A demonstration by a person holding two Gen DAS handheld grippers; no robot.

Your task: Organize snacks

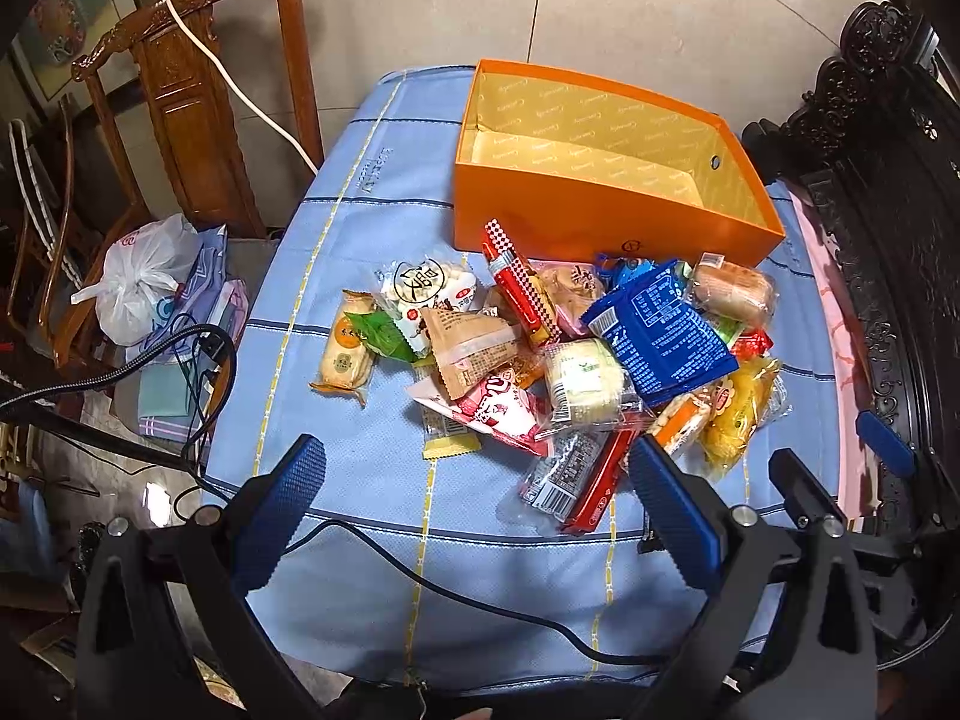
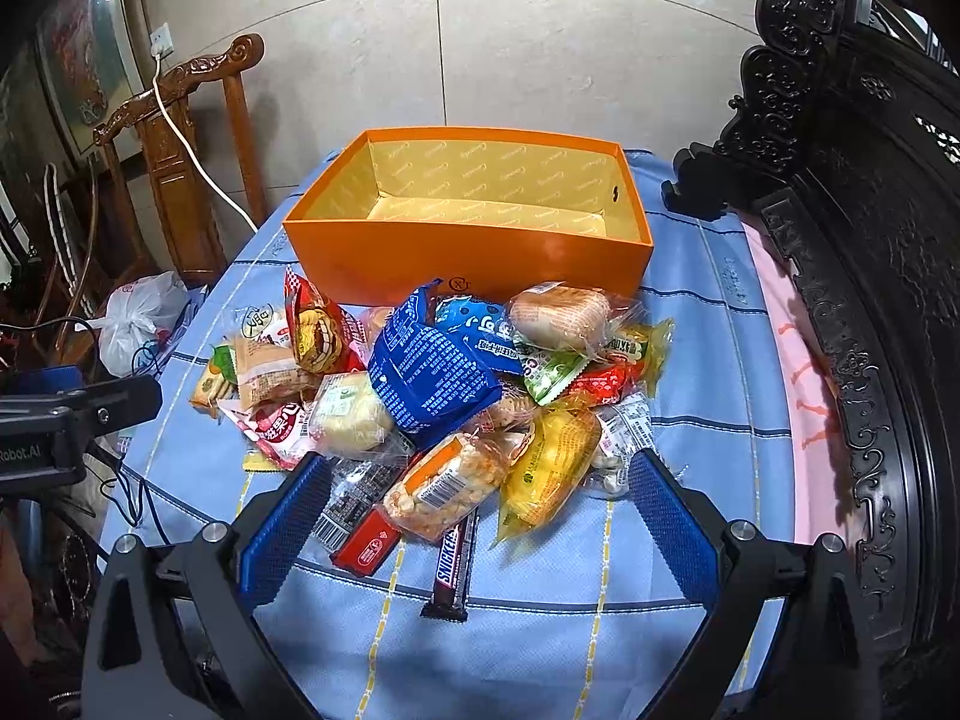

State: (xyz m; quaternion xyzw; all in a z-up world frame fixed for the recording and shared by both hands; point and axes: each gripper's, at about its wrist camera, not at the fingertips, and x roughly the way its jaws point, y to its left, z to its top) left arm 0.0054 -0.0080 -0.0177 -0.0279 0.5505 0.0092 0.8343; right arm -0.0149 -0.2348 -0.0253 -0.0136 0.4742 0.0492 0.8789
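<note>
A pile of wrapped snacks [image 1: 540, 354] lies on the blue cloth in front of an empty orange box [image 1: 606, 222]. A blue packet [image 1: 660, 330] tops the pile. My left gripper [image 1: 477, 456] is open and empty, held above the near edge of the pile. In the right wrist view the pile [image 2: 444, 396] and the box [image 2: 474, 258] sit ahead. My right gripper [image 2: 480, 474] is open and empty, its fingers either side of a peanut pack [image 2: 444, 486] and a yellow pack [image 2: 552, 468]. A Snickers bar [image 2: 453, 564] lies nearest.
A blue striped cloth [image 1: 360, 276] covers the table. A carved wooden chair [image 1: 192, 108] with a white cable stands at the left, a white plastic bag [image 1: 138, 282] below it. Dark carved furniture [image 2: 870, 300] runs along the right. A black cable [image 1: 480, 600] crosses the cloth.
</note>
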